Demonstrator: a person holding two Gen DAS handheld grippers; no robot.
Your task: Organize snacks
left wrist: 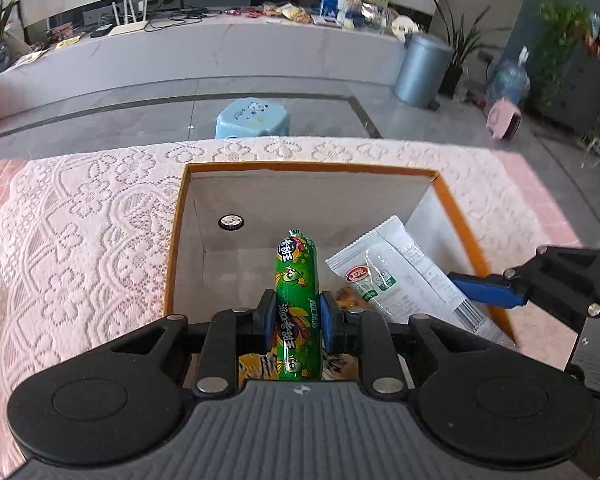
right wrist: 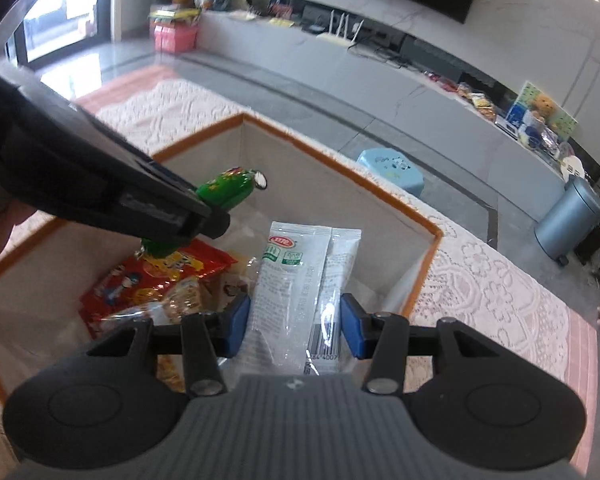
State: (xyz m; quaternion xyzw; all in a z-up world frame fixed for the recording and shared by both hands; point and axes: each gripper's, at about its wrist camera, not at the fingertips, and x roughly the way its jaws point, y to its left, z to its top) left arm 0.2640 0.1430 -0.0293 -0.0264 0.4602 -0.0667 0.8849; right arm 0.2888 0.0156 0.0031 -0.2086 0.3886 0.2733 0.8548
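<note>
In the left wrist view, the left tongs (left wrist: 297,320) are clamped on a green sausage stick (left wrist: 297,280), which stands between the blue pads and juts out over the open orange-rimmed box (left wrist: 312,167). The box sits on a lace-covered surface (left wrist: 92,216). To the right, a white snack packet (left wrist: 400,280) slants over the box's right side, with the right tongs' blue pad against its lower end. The sausage looks centred over the box floor, so a good release would mean lowering it further first; let go from here, it would likely tumble and roll.

In the right wrist view, the right tongs (right wrist: 296,328) grip the white snack packet (right wrist: 296,280) across its width near the barcode end, its far end pointing into the box (right wrist: 340,156). A red snack bag (right wrist: 148,280) and other wrappers already lie on the near left of the box floor. The left tongs (right wrist: 204,220) reach in from the left with the sausage (right wrist: 228,188) above those bags. The packet would best be laid flat on the bare right part of the floor. Both tongs are crowded over one opening, so letting go one after the other seems wise.
</note>
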